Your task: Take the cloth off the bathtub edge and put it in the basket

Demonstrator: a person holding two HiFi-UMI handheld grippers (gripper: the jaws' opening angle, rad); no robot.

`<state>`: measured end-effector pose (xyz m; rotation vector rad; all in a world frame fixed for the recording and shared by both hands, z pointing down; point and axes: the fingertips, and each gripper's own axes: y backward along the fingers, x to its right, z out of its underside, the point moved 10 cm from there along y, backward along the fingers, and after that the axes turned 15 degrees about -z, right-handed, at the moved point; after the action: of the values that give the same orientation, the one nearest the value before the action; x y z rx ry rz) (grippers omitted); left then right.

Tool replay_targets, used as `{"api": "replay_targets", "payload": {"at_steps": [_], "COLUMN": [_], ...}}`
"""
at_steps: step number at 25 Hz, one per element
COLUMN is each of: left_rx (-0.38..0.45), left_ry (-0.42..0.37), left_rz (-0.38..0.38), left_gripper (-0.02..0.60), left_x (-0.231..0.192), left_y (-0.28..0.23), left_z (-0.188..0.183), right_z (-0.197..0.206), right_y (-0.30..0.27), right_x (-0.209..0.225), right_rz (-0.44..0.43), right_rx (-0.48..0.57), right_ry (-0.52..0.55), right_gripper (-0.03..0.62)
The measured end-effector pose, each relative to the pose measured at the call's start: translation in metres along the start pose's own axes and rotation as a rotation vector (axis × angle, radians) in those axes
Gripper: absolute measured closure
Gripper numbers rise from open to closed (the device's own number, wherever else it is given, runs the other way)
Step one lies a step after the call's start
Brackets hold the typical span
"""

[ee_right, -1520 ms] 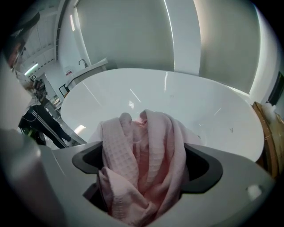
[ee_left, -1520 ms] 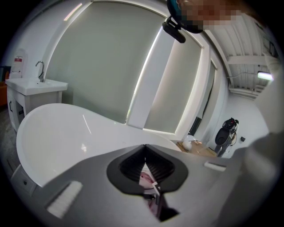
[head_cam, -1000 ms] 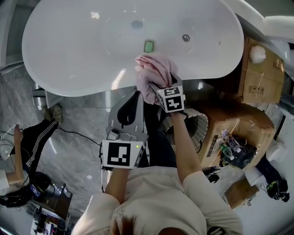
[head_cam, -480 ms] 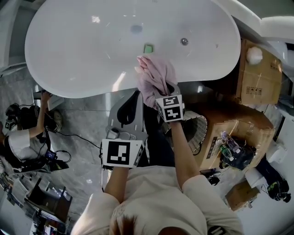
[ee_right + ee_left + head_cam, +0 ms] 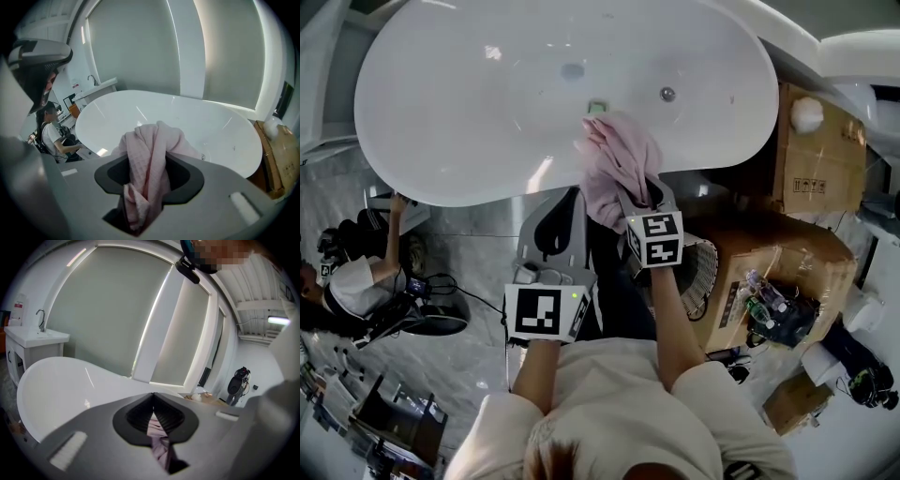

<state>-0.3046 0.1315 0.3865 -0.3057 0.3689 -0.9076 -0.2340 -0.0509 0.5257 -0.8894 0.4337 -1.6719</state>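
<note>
Spanning the head view's top: white bathtub (image 5: pixel 487 103). Basket (image 5: pixel 701 267) on the floor beside the person's right arm. Pink cloth (image 5: pixel 614 164) bunched at the tub's near edge, pinched in the right tongs (image 5: pixel 149 164), whose jaws have just been closing on it. Left tongs (image 5: pixel 153 397): tips together, holding nothing.

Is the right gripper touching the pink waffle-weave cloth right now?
Touching. The right gripper view shows the right gripper, whose jaws have just been closing, clamped on the pink waffle-weave cloth bunched between them.
</note>
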Motion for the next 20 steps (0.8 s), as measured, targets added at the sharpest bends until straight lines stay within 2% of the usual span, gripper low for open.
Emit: {"api": "replay_targets", "payload": {"at_steps": [13,20], "left_rx": [0.075,0.112], "left_ry": [-0.022,-0.039], "left_rz": [0.019,0.037], "left_gripper": [0.534,0.534], "left_x": [0.007,0.017], "left_y": [0.021,0.034], "left_z": [-0.033,-0.049], "right_z": [-0.035,-0.067], "right_y": [0.073,0.111], "right_x": [-0.027,-0.039], "right_rz": [-0.001,-0.001], "right_rx": [0.194,0.287], "right_ry": [-0.033,0.001], "right_gripper": [0.428,0.428]}}
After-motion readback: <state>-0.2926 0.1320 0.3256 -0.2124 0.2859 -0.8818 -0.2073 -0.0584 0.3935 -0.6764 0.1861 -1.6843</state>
